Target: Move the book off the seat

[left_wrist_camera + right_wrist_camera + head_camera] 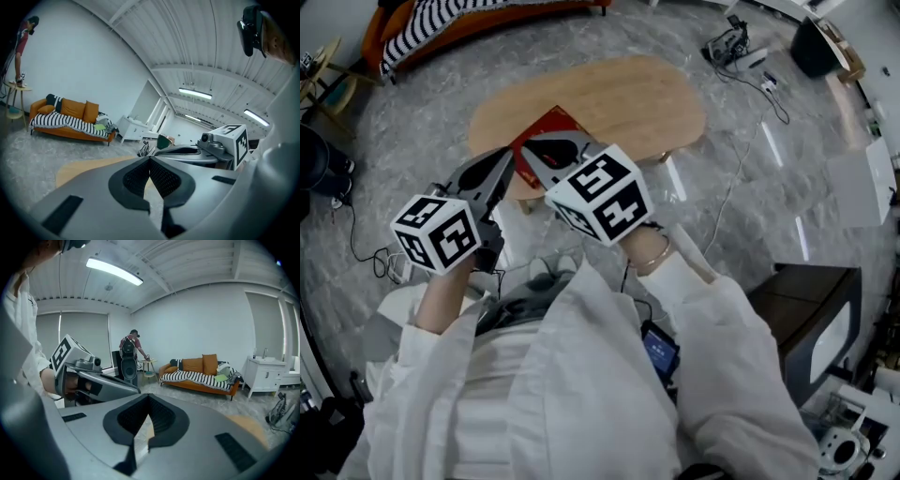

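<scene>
The book (551, 127) is red and lies flat on the wooden seat (628, 94), on the near-left part of its oval top; one corner points toward the middle of the wood, and I lose its near side behind my two grippers, so I cannot tell how close it sits to the seat's near rim. To the right of the book the top is bare wood out to the rounded edge.

My left gripper (506, 161) hangs above the near-left rim with its jaws pressed together and nothing between them; my right gripper (536, 150) is just beside it, over the book's near side, jaws likewise together and empty; neither one touches the book as far as I can see. The two grippers are close, almost shoulder to shoulder.

Round the seat I have grey marbled floor (412, 122) on all sides; the orange sofa (441, 23) with its striped throw stands well apart at the far left; a tangle of cables (741, 52) lies on the far right; a dark cabinet (806, 309) sits near my right side. In the right gripper view a person (131, 350) stands at a small side table beyond the sofa's end.
</scene>
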Motion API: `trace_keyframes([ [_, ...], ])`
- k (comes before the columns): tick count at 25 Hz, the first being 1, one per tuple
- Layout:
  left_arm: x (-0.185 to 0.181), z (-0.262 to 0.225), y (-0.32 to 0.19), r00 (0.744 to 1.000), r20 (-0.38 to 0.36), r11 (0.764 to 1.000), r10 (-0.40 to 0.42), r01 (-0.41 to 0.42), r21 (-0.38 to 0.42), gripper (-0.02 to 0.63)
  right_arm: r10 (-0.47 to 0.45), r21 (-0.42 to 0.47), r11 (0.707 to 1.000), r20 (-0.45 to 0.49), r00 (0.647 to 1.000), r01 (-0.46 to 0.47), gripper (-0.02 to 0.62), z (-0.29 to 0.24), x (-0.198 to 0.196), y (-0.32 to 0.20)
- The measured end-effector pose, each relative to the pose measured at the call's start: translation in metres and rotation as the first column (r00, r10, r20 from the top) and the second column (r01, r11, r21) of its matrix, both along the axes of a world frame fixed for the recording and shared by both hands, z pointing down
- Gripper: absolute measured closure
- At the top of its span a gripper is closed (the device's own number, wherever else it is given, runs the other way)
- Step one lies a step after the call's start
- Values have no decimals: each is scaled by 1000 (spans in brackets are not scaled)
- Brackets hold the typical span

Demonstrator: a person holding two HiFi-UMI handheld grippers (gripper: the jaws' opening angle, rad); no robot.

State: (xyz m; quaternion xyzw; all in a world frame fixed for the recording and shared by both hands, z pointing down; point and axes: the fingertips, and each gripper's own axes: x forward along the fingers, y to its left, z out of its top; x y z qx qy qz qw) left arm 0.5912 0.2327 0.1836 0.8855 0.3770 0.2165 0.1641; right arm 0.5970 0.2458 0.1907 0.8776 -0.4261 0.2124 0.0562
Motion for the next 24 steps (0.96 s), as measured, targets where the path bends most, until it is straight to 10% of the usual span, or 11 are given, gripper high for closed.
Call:
trace_keyframes([
  [24,-11,24,-8,996,90,999,-6,10,-41,600,-22,-91,996,16,1000,24,584,19,-8,-5],
])
